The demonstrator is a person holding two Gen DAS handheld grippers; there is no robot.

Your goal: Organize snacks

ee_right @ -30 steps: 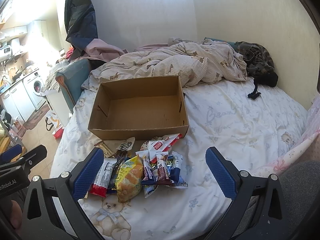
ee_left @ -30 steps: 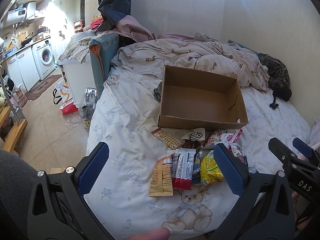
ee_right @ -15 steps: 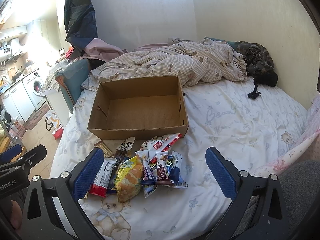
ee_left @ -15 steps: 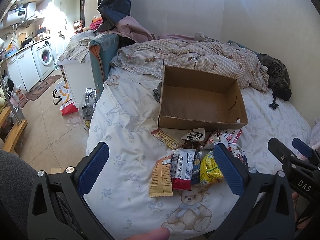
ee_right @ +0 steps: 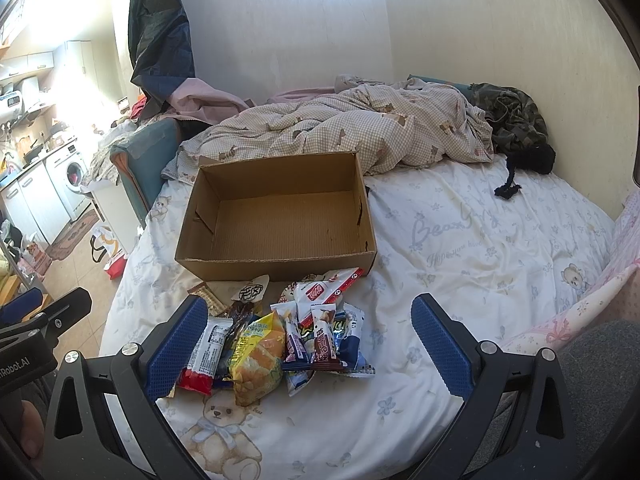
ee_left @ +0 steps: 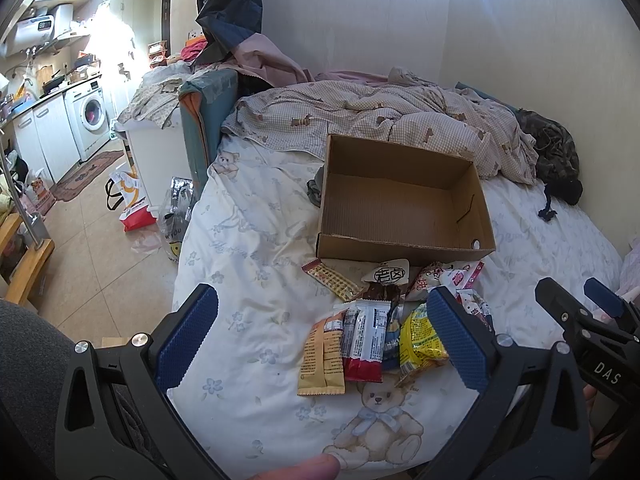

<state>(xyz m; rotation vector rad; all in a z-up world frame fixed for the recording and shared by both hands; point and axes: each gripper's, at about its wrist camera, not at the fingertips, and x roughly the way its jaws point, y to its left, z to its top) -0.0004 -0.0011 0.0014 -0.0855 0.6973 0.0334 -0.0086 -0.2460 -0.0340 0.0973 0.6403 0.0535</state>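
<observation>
bed point(ee_right: 480, 248) | on it: cardboard box point(ee_right: 276, 256), snack packets point(ee_right: 276, 340) just before box, rumpled quilt point(ee_right: 360, 128) behind

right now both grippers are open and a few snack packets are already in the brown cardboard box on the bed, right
Not quite. The brown cardboard box is empty in the right wrist view. The snack packets all lie in a pile on the bed sheet, in front of it. The left gripper and right gripper are open.
</observation>
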